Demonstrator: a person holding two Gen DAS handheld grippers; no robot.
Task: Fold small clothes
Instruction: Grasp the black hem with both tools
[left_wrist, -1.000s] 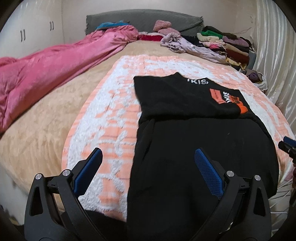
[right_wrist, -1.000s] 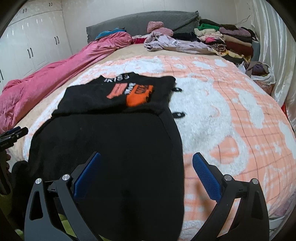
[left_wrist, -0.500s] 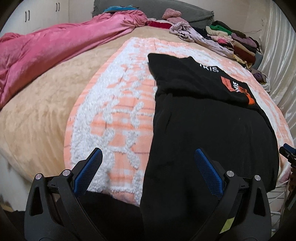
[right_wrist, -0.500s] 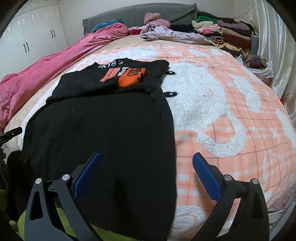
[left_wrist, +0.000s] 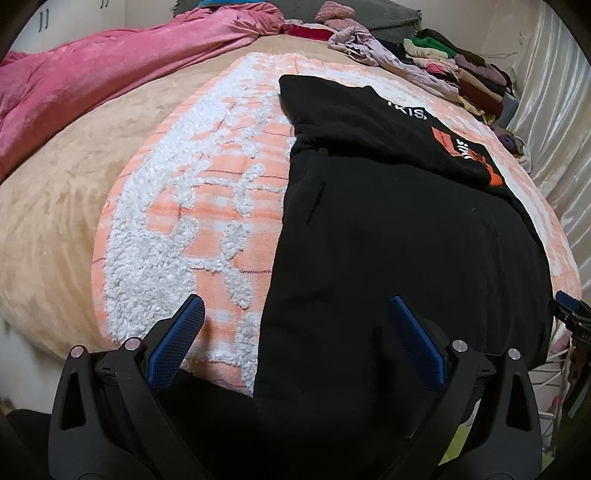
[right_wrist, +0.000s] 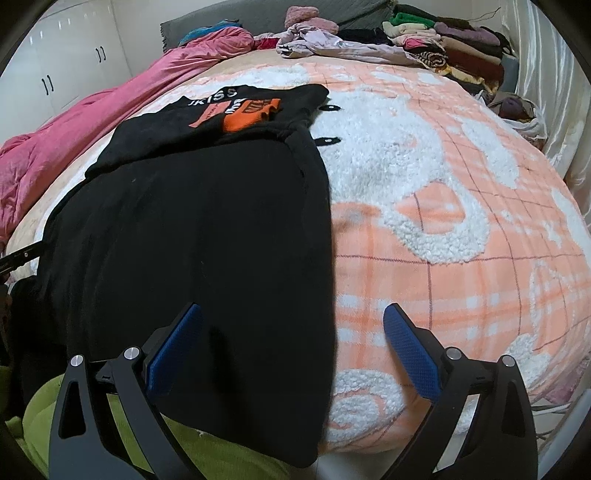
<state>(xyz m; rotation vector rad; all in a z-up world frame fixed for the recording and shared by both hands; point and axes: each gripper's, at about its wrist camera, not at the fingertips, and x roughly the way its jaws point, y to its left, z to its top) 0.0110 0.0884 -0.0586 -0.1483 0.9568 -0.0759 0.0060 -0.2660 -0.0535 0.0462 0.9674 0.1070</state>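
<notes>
Black cotton garment with orange print (left_wrist: 399, 229) spread mid-frame on peach-white fleece blanket (left_wrist: 207, 206), left gripper (left_wrist: 295, 343) fingers wide, right gripper (right_wrist: 293, 347) fingers wide too, both holding nothing

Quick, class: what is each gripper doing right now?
Left gripper: open, holding nothing, over the black garment.
Right gripper: open, holding nothing.

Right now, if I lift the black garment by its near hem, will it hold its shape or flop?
The black garment will probably flop: it already drapes limply over the bed edge. It looks light. It may cling to the fleecy orange blanket rather than slide.
</notes>
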